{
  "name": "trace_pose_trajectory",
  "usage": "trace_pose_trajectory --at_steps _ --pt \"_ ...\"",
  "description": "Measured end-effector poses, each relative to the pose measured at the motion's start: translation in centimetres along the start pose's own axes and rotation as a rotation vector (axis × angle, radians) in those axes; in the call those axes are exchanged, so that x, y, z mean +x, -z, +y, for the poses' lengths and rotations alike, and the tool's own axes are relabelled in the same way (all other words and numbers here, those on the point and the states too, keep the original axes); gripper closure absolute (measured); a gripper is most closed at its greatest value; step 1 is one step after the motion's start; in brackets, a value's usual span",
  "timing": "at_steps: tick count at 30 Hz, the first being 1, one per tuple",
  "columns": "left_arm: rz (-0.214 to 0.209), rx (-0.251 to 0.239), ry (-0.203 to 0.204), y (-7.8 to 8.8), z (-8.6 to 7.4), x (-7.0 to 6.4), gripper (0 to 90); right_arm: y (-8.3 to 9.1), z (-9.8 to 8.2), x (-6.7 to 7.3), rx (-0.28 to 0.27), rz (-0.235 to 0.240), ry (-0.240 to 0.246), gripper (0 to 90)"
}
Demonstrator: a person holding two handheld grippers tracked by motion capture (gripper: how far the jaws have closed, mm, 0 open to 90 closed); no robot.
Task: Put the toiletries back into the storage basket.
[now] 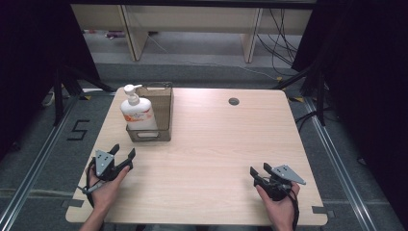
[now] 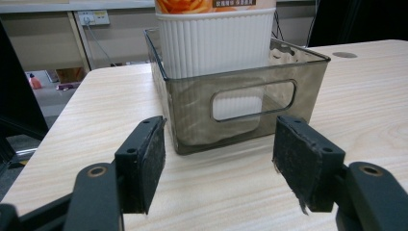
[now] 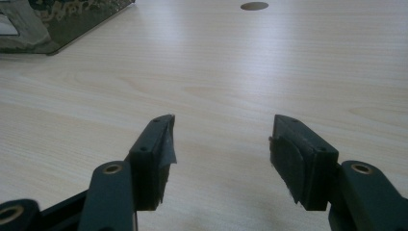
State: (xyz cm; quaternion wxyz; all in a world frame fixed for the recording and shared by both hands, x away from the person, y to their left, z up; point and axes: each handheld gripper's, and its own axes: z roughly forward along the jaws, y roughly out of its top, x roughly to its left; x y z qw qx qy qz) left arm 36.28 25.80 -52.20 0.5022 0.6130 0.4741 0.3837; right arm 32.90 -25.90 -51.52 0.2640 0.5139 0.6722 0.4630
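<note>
A white pump bottle [image 1: 136, 109] with an orange label stands upright at the near end of a smoky see-through bin [image 1: 161, 111] at the table's back left. In the left gripper view the bottle's ribbed base [image 2: 215, 43] rises behind the bin's front wall [image 2: 192, 108] with its handle slot. My left gripper [image 1: 123, 154] rests on the table a short way in front of the bin, open, nothing between its pads [image 2: 154, 161]. My right gripper [image 1: 260, 171] sits near the front right edge, open and empty [image 3: 221, 149].
The light wooden table [image 1: 216, 139] has a round cable hole [image 1: 234, 101] at the back centre. The bin's corner [image 3: 53, 21] lies far off at the upper left of the right gripper view. Black frames and dark curtains flank the table; cables trail on the floor behind.
</note>
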Motion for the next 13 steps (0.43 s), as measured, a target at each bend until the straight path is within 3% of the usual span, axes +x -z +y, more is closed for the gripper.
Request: trace_pose_trajectory --at_steps 2,4,5,11,13 --pt "-0.009 -0.005 0.000 -0.08 -0.19 -0.02 35.0 -0.10 0.02 -0.02 -0.002 0.021 -0.003 42.0" --pt "-0.005 0.001 -0.003 -0.11 -0.21 -0.14 34.6 -0.02 0.04 0.02 0.005 0.003 0.006 42.0" --pt "-0.005 0.001 -0.003 -0.11 -0.21 -0.14 34.6 -0.03 0.02 0.06 0.002 0.019 0.003 42.0" --pt "-0.002 -0.001 -0.009 -0.09 -0.21 -0.26 34.2 0.01 0.01 0.06 0.001 0.013 -0.010 41.8" --pt "-0.010 -0.017 0.007 -0.24 -0.26 -0.20 34.3 0.12 0.04 0.05 0.013 0.010 -0.003 41.8"
